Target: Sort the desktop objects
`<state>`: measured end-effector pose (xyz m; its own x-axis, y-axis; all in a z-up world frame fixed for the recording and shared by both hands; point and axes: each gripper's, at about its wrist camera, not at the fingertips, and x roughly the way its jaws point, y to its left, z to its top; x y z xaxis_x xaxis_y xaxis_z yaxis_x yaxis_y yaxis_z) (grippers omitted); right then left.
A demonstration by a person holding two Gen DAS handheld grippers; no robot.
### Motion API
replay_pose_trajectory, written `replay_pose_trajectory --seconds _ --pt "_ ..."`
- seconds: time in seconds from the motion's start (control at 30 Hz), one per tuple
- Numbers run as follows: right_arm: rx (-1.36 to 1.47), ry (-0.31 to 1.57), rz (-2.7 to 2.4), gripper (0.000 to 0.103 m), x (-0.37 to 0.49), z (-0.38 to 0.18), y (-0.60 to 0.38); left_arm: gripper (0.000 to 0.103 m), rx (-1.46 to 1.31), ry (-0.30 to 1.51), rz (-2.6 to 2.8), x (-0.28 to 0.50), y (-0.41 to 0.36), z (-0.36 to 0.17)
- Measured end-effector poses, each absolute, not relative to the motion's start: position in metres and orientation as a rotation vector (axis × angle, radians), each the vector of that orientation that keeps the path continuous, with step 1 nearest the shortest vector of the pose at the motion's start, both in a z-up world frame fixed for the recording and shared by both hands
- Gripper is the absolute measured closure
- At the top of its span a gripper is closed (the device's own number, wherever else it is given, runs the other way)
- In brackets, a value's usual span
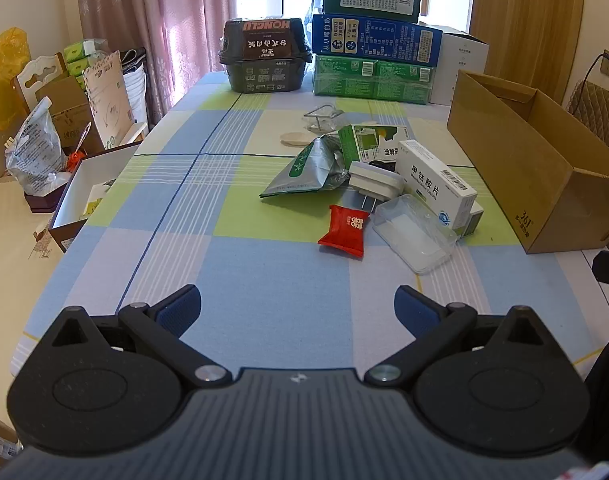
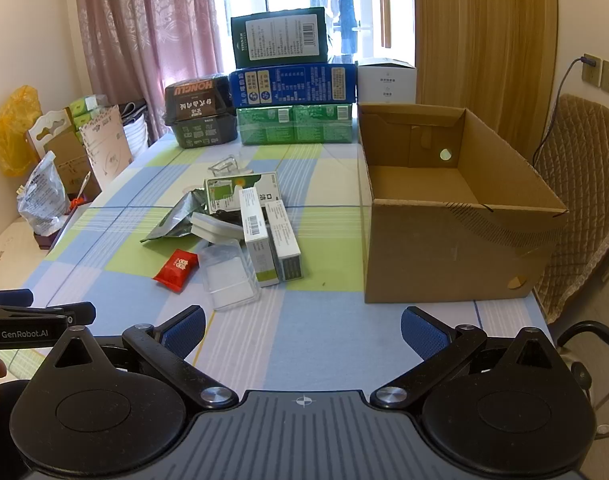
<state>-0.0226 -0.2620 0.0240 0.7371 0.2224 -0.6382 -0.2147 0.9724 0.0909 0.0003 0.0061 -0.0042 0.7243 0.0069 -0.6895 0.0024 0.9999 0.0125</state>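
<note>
A pile of small items lies mid-table: a red snack packet (image 1: 344, 230) (image 2: 175, 270), a clear plastic box (image 1: 414, 232) (image 2: 229, 276), white medicine boxes (image 1: 436, 182) (image 2: 258, 236), a white plug adapter (image 1: 374, 180), a silver-green pouch (image 1: 304, 170) (image 2: 176, 218) and a green-white box (image 1: 370, 140) (image 2: 240, 192). An open cardboard box (image 1: 544, 184) (image 2: 444, 252) stands to their right. My left gripper (image 1: 298, 312) is open and empty, short of the pile. My right gripper (image 2: 302, 332) is open and empty, near the table's front edge.
Stacked green and blue cartons (image 1: 374, 44) (image 2: 294, 96) and a dark food container (image 1: 264, 54) (image 2: 200, 114) stand at the table's far end. A small glass dish (image 1: 324, 118) lies behind the pile. Clutter and boxes (image 1: 64, 120) sit left of the table; a chair (image 2: 584, 184) stands right.
</note>
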Motion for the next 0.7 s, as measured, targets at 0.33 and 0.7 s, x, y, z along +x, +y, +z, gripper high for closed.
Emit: replay_pose_trajectory --seconds 0.33,0.7 --pt "0.009 0.703 0.240 0.002 -0.0228 0.0240 -0.2615 0.002 0.012 0.760 0.002 -0.0001 0.0065 -0.0039" --pt "0.008 0.703 0.241 0.002 -0.0224 0.0237 -0.2615 0.002 0.005 0.763 0.002 0.0011 0.0069 -0.0029"
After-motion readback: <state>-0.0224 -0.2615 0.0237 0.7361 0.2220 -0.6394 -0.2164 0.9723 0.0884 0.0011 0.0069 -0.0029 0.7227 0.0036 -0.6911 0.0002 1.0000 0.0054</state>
